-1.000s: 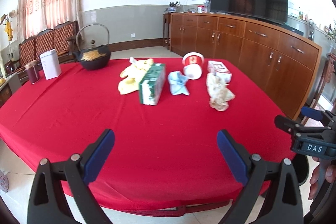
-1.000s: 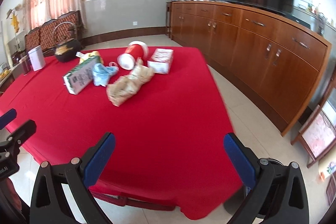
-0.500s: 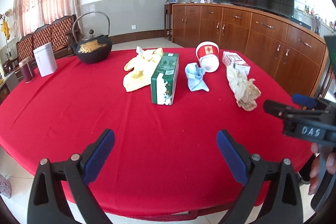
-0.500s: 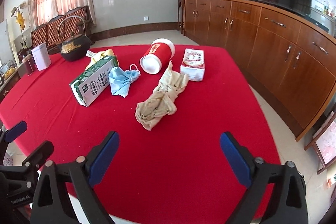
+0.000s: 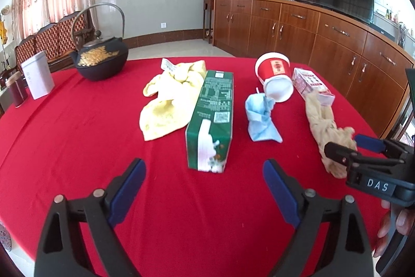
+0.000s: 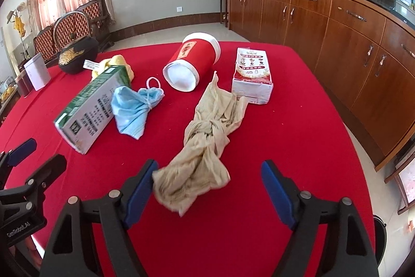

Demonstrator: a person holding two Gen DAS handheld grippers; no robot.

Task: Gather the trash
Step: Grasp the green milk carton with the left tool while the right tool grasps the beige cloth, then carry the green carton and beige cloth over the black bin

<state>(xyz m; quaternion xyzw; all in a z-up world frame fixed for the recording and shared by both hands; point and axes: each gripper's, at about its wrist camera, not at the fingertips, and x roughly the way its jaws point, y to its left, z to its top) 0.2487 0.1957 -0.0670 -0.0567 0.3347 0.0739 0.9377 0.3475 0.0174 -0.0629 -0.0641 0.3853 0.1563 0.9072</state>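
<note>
Trash lies on a red table [image 5: 77, 136]: a green carton [image 5: 212, 118], a yellow cloth [image 5: 171, 100], a blue face mask [image 5: 260, 118], a tipped red cup [image 5: 275, 75], a red-and-white box [image 5: 312, 86] and a beige rag [image 6: 205, 144]. My left gripper [image 5: 205, 188] hangs just short of the green carton, jaws closing with nothing between them. My right gripper [image 6: 207, 188] straddles the near end of the beige rag, jaws closing; the left pad touches the cloth, the right pad stands apart.
A black iron kettle [image 5: 101, 59], a white tin [image 5: 37, 78] and a dark jar [image 5: 15, 90] stand at the table's far left. A long wooden sideboard [image 5: 324, 38] with a TV runs along the right wall. Wooden chairs [image 6: 70, 30] stand behind the table.
Both grippers have moved forward over the table toward the trash. The right gripper's jaws have narrowed around the beige rag's end; the left gripper has come close to the green carton.
</note>
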